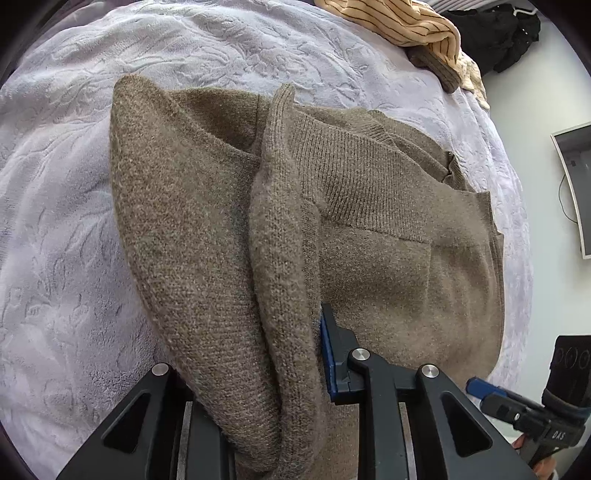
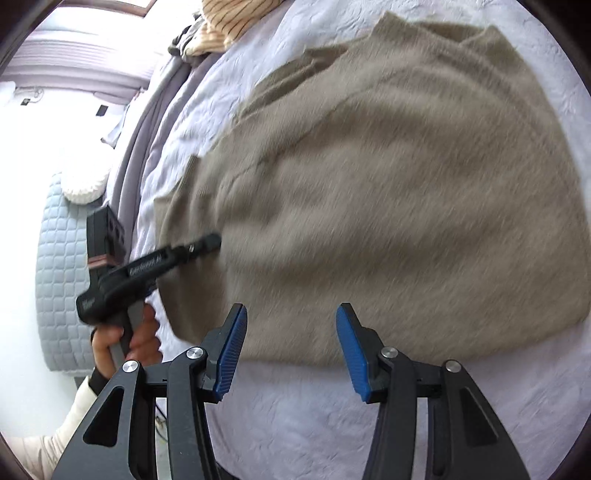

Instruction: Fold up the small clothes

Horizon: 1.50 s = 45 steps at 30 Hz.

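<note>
Brown knit sweater (image 1: 369,229) mid-fold on the lavender blanket (image 1: 66,206); first fold under way, rest pending.

Left gripper (image 1: 280,373) is clamped on a thick fold of the sweater's edge, lifted and curling over the body (only one blue pad shows, the other is buried in knit). Right gripper (image 2: 291,350) stands part-open with nothing between its pads, over the near hem; the right view is motion-blurred. Sweater lies mostly flat mid-bed, ribbed panel showing. Judged: one side being folded in; the other side and the final halving remain. A striped garment (image 1: 406,22) waits heaped at the far edge.
</note>
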Available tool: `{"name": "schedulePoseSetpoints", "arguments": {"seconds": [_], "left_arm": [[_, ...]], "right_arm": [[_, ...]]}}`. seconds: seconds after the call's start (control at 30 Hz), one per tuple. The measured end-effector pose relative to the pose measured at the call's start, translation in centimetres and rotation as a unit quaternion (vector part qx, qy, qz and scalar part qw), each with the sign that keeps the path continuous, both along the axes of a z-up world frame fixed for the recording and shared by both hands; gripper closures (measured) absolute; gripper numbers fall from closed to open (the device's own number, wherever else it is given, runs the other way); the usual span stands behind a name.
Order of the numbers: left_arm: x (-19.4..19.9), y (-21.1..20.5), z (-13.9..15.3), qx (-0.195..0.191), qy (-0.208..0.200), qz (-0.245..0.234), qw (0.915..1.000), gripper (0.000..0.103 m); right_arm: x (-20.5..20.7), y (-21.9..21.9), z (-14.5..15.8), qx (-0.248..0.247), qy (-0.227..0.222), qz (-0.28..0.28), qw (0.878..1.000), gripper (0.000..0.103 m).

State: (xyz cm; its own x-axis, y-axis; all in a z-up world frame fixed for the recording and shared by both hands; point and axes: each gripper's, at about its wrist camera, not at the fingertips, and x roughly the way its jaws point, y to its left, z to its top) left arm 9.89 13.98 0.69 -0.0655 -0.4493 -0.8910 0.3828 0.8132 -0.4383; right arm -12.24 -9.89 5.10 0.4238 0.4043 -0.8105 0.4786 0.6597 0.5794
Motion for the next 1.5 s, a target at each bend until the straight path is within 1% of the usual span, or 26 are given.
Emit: {"name": "schedulePoseSetpoints", "arguments": {"seconds": [0.03, 0.2, 0.23, 0.27, 0.3, 0.33, 0.43, 0.53, 0.6, 0.67, 0.73, 0.83, 0.93, 0.97, 1.0, 1.07, 1.1, 1.17, 1.2, 1.23, 1.27, 1.3, 1.37, 1.4, 1.43, 1.5], "left_arm": [[-0.1, 0.1, 0.0, 0.002, -0.001, 0.000, 1.0000, 0.078], [-0.2, -0.3, 0.1, 0.009, -0.006, -0.002, 0.9999, 0.078], [-0.2, -0.4, 0.1, 0.011, -0.007, -0.002, 0.9999, 0.078], [-0.2, -0.4, 0.1, 0.012, -0.008, -0.001, 0.9999, 0.078], [-0.2, -0.9, 0.1, 0.014, -0.010, -0.001, 0.9999, 0.078], [-0.3, -1.0, 0.1, 0.015, -0.013, -0.002, 0.9998, 0.078], [-0.7, -1.9, 0.4, 0.028, -0.033, -0.010, 0.9990, 0.079], [-1.2, -2.5, 1.2, 0.036, -0.055, -0.018, 0.9977, 0.083], [-1.4, -2.8, 2.1, 0.028, -0.058, -0.017, 0.9978, 0.084], [-1.8, -3.4, 3.9, 0.013, -0.066, -0.019, 0.9976, 0.084], [-2.5, -4.7, 6.3, -0.004, -0.085, -0.035, 0.9958, 0.084], [-3.8, -8.2, 9.9, -0.032, -0.115, -0.066, 0.9906, 0.084], [-5.2, -12.5, 12.1, -0.047, -0.134, -0.102, 0.9847, 0.084], [-5.9, -14.1, 12.4, -0.052, -0.139, -0.117, 0.9820, 0.084], [-6.7, -16.1, 12.6, -0.053, -0.145, -0.132, 0.9791, 0.084], [-8.1, -19.4, 12.0, -0.046, -0.141, -0.155, 0.9767, 0.084], [-8.8, -21.0, 11.3, -0.042, -0.137, -0.166, 0.9756, 0.084], [-10.8, -24.0, 9.6, -0.023, -0.139, -0.187, 0.9723, 0.083], [-11.7, -25.1, 8.7, -0.007, -0.142, -0.192, 0.9711, 0.080], [-12.4, -26.1, 7.8, 0.004, -0.144, -0.198, 0.9696, 0.067], [-13.0, -26.9, 7.1, 0.005, -0.140, -0.203, 0.9691, 0.058], [-13.5, -27.2, 7.1, -0.002, -0.137, -0.203, 0.9695, 0.047], [-14.4, -27.2, 7.7, -0.028, -0.138, -0.206, 0.9683, 0.044], [-14.6, -27.1, 8.2, -0.044, -0.138, -0.212, 0.9665, 0.034], [-14.8, -27.1, 8.7, -0.057, -0.139, -0.215, 0.9649, 0.026], [-15.1, -26.3, 10.3, -0.083, -0.157, -0.218, 0.9596, 0.026]], "right_arm": [[-0.3, -0.4, 0.0, -0.006, 0.001, 0.000, 1.000, 0.048], [1.1, -0.8, 0.0, -0.024, -0.001, 0.002, 1.000, 0.048], [1.4, -1.1, 0.1, -0.030, -0.004, 0.000, 1.000, 0.051], [1.7, -1.2, 0.2, -0.035, -0.007, -0.001, 0.999, 0.067], [2.1, -1.3, 0.3, -0.041, -0.013, 0.000, 0.999, 0.078], [2.6, -1.4, 0.3, -0.052, -0.016, 0.004, 0.999, 0.094], [3.8, -1.6, 0.2, -0.091, -0.015, 0.018, 0.996, 0.095], [4.6, -1.7, -1.0, -0.110, -0.002, 0.032, 0.993, 0.096], [4.9, -1.8, -3.0, -0.112, 0.020, 0.043, 0.993, 0.097], [4.7, -2.0, -4.0, -0.105, 0.018, 0.039, 0.994, 0.098], [4.4, -2.4, -4.0, -0.095, 0.007, 0.037, 0.995, 0.098], [3.5, -3.4, -3.9, -0.065, -0.009, 0.038, 0.997, 0.098], [2.1, -5.1, -3.2, -0.036, -0.024, 0.021, 0.999, 0.097], [1.5, -5.8, -2.8, -0.032, -0.032, 0.012, 0.999, 0.095], [0.7, -6.6, -2.4, -0.027, -0.040, 0.002, 0.999, 0.095], [-1.2, -8.5, -1.7, -0.014, -0.058, -0.028, 0.998, 0.095], [-2.6, -9.9, -1.5, -0.005, -0.066, -0.050, 0.997, 0.095], [-4.4, -11.7, -1.7, 0.011, -0.071, -0.073, 0.995, 0.093], [-5.3, -12.6, -2.1, 0.021, -0.072, -0.083, 0.994, 0.092], [-6.2, -13.5, -2.6, 0.030, -0.069, -0.094, 0.993, 0.092], [-6.8, -14.2, -3.0, 0.037, -0.065, -0.100, 0.992, 0.092], [-7.4, -14.6, -3.5, 0.048, -0.064, -0.105, 0.991, 0.092], [-8.6, -15.6, -4.4, 0.075, -0.072, -0.117, 0.988, 0.091], [-8.9, -15.9, -4.6, 0.086, -0.077, -0.124, 0.986, 0.091], [-9.2, -16.2, -4.9, 0.098, -0.083, -0.133, 0.983, 0.091], [-9.7, -16.4, -5.3, 0.117, -0.091, -0.151, 0.977, 0.088]]}}
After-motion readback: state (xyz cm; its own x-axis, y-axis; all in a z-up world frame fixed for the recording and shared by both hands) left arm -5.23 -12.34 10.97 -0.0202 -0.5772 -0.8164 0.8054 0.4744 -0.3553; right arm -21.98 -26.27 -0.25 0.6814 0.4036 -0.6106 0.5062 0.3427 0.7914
